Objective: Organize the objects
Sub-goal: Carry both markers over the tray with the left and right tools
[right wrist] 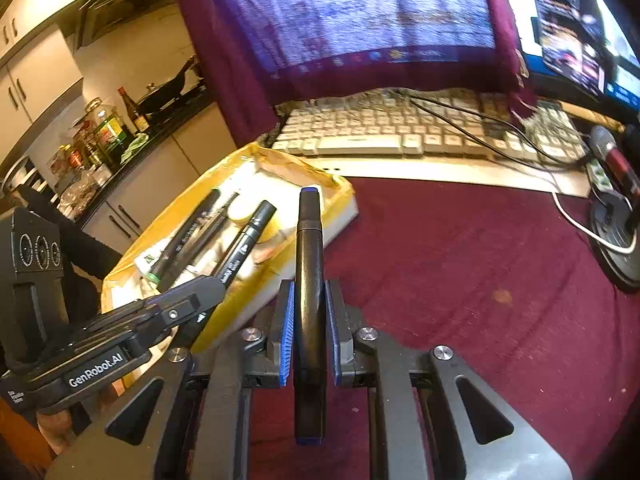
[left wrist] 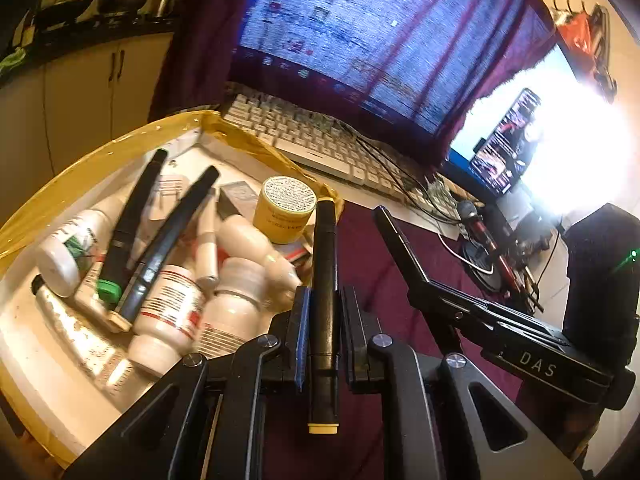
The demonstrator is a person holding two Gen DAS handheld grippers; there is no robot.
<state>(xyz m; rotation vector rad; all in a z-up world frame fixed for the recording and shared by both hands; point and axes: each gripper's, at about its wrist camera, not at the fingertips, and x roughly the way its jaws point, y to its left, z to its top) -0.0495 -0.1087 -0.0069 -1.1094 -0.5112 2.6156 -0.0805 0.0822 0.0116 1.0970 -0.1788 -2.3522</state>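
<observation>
Left gripper (left wrist: 325, 300) pinching a yellow-capped marker (left wrist: 325, 280); right gripper (right wrist: 309, 320) pinching a blue-capped marker (right wrist: 309, 280). "DAS" and "GenRobot.AI" readable on the opposite grippers. Tray (left wrist: 100, 148) at ten o'clock: markers, bottles, a jar (left wrist: 285, 210), labels blurred. Monitor (left wrist: 380, 40) draped in cloth, screen unreadable.

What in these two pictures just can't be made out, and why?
- Left wrist view: printed text on the round yellow jar is too small to read.
- Left wrist view: window area washed out by glare.
- Both views: cloth-covered monitor hides its screen.
- Right wrist view: bottles in the yellow-lined tray are blurred, partly hidden by black markers.
</observation>
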